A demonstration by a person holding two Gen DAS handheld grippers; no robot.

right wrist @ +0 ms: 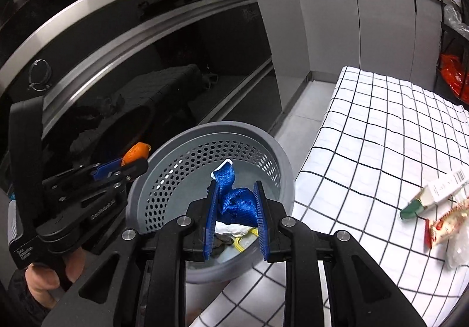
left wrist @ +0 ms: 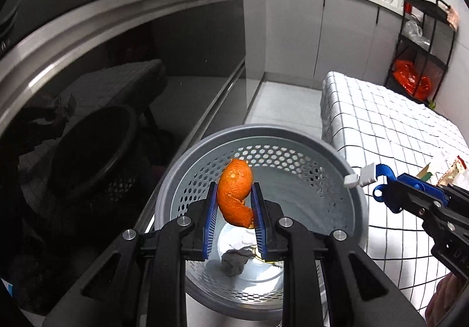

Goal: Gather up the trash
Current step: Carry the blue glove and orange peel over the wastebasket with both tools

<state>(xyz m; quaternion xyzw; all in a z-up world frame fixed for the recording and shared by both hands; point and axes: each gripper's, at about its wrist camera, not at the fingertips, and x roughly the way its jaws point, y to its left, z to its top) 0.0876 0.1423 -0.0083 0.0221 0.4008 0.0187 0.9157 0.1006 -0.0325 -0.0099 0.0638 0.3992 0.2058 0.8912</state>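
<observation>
My left gripper (left wrist: 234, 185) is shut on a curled orange peel (left wrist: 234, 192), which hangs over the grey perforated bin (left wrist: 293, 157). At the bin's right rim my right gripper (left wrist: 387, 183) grips a blue strap (left wrist: 384, 171) with a white tag. In the right wrist view the right gripper (right wrist: 236, 189) is shut on the bunched blue strap (right wrist: 237, 201) above the bin (right wrist: 234, 124). The left gripper (right wrist: 137, 164) with the peel (right wrist: 136, 151) sits at the bin's left rim. Crumpled white paper (left wrist: 243, 239) and a grey lump (left wrist: 234, 261) lie on the bin's bottom.
A table with a white checked cloth (right wrist: 381, 136) stands right of the bin, bearing a small carton (right wrist: 433, 195) and a snack wrapper (right wrist: 445, 224). A dark glass oven front (left wrist: 117, 63) rises on the left. A black rack with an orange bag (left wrist: 410, 78) stands far right.
</observation>
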